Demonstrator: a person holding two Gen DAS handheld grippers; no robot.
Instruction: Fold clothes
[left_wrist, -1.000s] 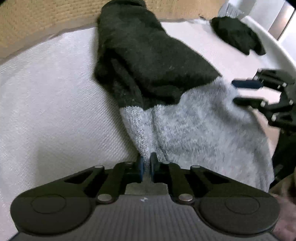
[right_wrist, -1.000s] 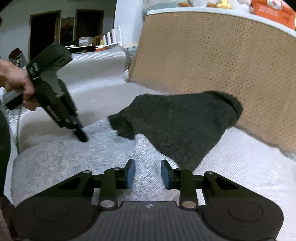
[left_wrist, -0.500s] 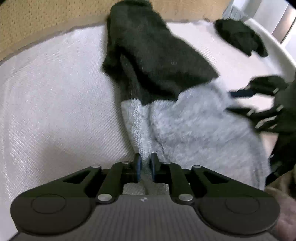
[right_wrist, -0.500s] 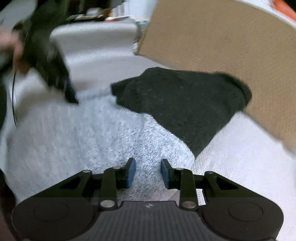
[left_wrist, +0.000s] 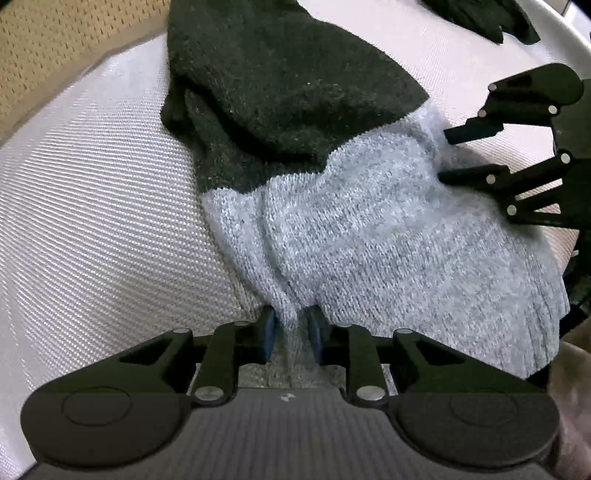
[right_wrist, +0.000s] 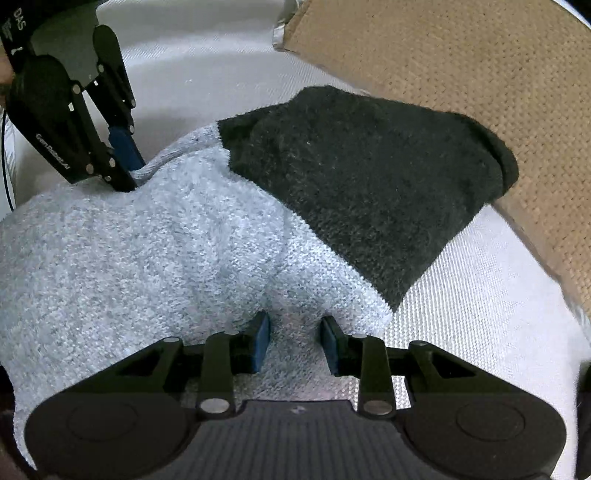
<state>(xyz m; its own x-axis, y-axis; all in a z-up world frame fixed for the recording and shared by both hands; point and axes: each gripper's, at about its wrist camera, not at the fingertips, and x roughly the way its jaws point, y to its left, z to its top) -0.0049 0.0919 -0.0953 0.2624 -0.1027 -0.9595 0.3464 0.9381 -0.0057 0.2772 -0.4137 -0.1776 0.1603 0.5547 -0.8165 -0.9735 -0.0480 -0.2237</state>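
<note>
A knitted garment lies on the white woven surface (left_wrist: 92, 203), with a grey part (left_wrist: 369, 221) near me and a black part (left_wrist: 288, 92) beyond. My left gripper (left_wrist: 290, 328) points steeply down at the grey hem. Its jaws are opening, and a raised grey fold stands loosely between the pads. The right wrist view shows it (right_wrist: 129, 173) at the garment's far-left grey edge (right_wrist: 147, 258). My right gripper (right_wrist: 295, 332) is open, low over the grey corner beside the black part (right_wrist: 369, 177). From the left wrist view its fingers (left_wrist: 443, 157) straddle the grey edge.
A tan woven panel (right_wrist: 461, 74) rises just behind the black end of the garment and also appears at the upper left (left_wrist: 55, 44). Another dark garment (left_wrist: 480, 18) lies at the far right. White surface extends bare to the left. A hand (left_wrist: 569, 406) holds the right gripper.
The left jaws, shut on the grey fold a second ago, have parted. The right gripper has tipped down and come lower onto the grey corner.
</note>
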